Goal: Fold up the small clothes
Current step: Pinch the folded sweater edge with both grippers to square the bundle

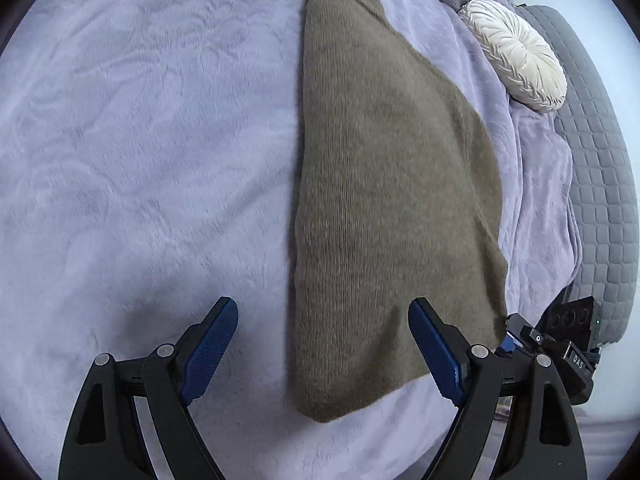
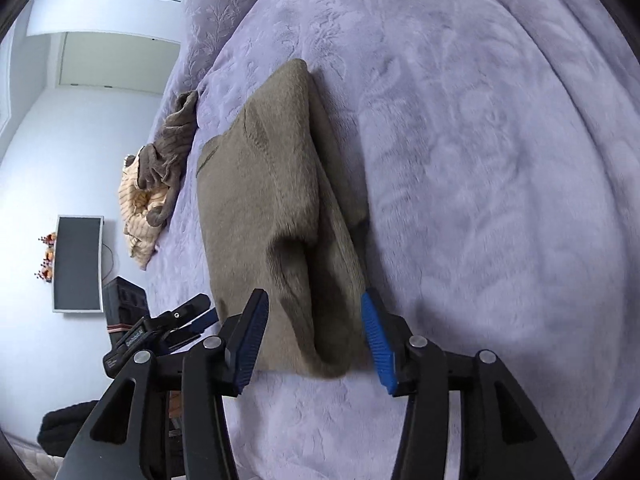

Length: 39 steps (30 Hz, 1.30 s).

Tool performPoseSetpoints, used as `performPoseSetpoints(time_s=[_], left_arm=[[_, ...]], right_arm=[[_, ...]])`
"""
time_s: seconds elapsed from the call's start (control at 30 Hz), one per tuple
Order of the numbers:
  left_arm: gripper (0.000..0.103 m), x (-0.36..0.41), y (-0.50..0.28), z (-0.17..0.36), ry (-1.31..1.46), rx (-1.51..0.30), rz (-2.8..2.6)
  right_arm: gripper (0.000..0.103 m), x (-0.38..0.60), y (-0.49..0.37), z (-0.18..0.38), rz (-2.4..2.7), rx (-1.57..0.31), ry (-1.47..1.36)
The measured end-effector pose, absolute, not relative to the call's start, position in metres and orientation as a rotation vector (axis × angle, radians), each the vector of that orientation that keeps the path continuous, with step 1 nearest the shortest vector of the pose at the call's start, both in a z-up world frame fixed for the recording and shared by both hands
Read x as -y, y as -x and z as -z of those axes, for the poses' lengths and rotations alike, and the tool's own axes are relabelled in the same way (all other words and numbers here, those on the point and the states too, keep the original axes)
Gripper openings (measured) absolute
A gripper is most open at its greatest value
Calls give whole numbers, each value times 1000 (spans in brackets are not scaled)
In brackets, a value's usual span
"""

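Nearest the lens, the left gripper (image 1: 323, 320) hangs spread wide and empty over the folded brown sweater (image 1: 384, 184) on the lilac bed (image 1: 140, 140). Right gripper (image 2: 314, 304), jaws parted, grips nothing. Catching the loose raised fold (image 2: 296, 248) could undo the fold.

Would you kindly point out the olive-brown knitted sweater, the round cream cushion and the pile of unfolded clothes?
Olive-brown knitted sweater (image 1: 384, 200): left wrist view, middle of its folded body.
Round cream cushion (image 1: 516, 54): left wrist view, near its gathered centre.
Pile of unfolded clothes (image 2: 160, 172): right wrist view, on the brown garment on top.
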<state>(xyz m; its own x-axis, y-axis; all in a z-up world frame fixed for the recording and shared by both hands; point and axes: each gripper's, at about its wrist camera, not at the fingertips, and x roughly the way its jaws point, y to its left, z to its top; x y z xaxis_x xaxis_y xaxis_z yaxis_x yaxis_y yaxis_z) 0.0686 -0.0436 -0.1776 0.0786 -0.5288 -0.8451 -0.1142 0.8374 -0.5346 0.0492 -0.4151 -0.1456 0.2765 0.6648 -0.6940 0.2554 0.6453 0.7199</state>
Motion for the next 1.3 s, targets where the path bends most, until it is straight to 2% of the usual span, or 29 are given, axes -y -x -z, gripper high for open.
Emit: performPoseSetpoints(time_s=[0.1, 0.13, 0.17, 0.2, 0.23, 0.27, 0.47, 0.6, 0.73, 0.87, 1.07, 1.3], left_arm=[[88, 55, -58, 186, 552, -1493, 354], [79, 61, -57, 186, 528, -1487, 352], [50, 65, -57, 184, 502, -1483, 355], [40, 69, -58, 184, 480, -1489, 371], [37, 70, -58, 180, 450, -1485, 365], [30, 71, -57, 175, 423, -1468, 377], [30, 68, -49, 168, 262, -1442, 411], [30, 68, -46, 174, 267, -1443, 400], [30, 66, -41, 171, 275, -1426, 371], [30, 61, -38, 170, 283, -1427, 342], [30, 72, -39, 169, 257, -1428, 296], [30, 89, -38, 165, 220, -1417, 259]], right_arm=[[52, 415, -33, 157, -304, -1312, -942], [52, 414, -32, 161, -298, -1317, -961], [52, 413, -33, 165, -293, -1317, -975], [38, 411, -35, 166, -280, -1318, -970], [13, 409, -39, 167, -266, -1327, -954], [14, 407, -43, 166, -257, -1338, -937], [13, 390, -41, 131, -346, -1282, -832], [13, 395, -35, 171, -203, -1397, -749], [20, 417, -25, 192, -167, -1438, -896], [23, 420, -26, 167, -155, -1436, -757], [23, 397, -51, 119, -297, -1311, -609], [23, 356, -83, 147, -298, -1392, -391]])
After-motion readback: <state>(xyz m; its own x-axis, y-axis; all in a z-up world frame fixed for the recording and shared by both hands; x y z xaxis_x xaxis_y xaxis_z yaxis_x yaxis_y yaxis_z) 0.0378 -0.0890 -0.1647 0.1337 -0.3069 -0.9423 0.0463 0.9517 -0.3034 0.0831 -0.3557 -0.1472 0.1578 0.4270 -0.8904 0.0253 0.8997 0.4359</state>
